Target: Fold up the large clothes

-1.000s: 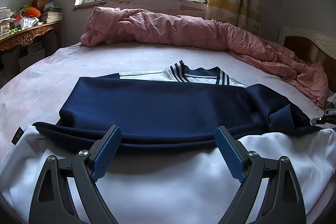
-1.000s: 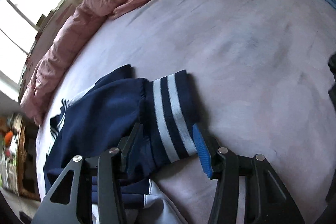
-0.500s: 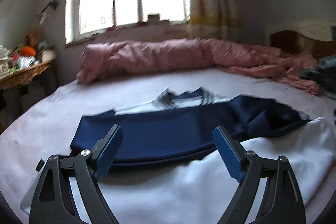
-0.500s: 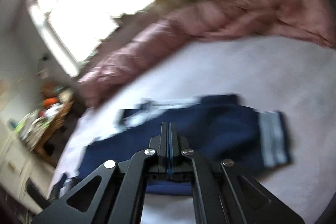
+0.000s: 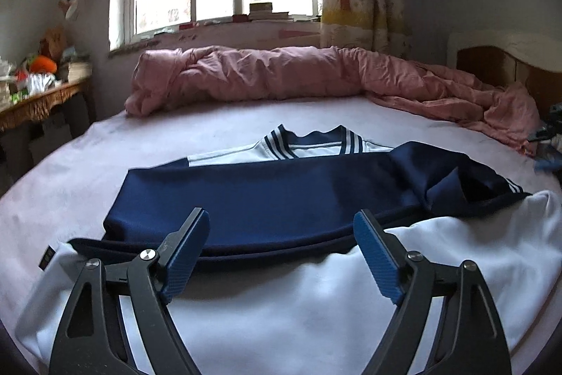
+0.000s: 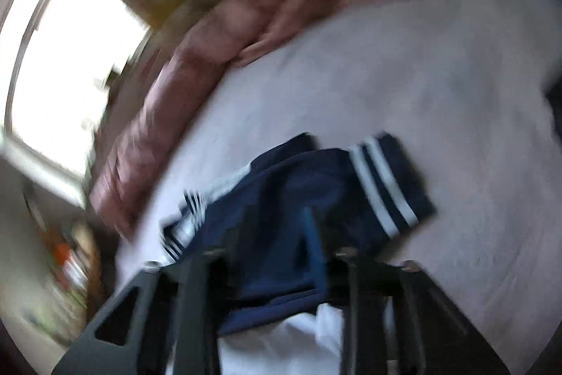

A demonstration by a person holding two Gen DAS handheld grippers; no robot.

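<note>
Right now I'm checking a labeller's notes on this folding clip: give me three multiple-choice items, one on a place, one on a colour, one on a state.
1. Where does the pink quilt lie?
A. bunched along the bed's far side under the window
B. over the jacket
C. on the floor

2. What colour are the sleeves folded across the jacket?
A. red
B. navy
C. green

3. How do the left gripper jaws stand?
A. shut on the hem
B. shut on nothing
C. open, holding nothing

Key: 1 A, it runs below the sill; 2 B, navy band over the white body; 3 C, blue pads wide apart.
</note>
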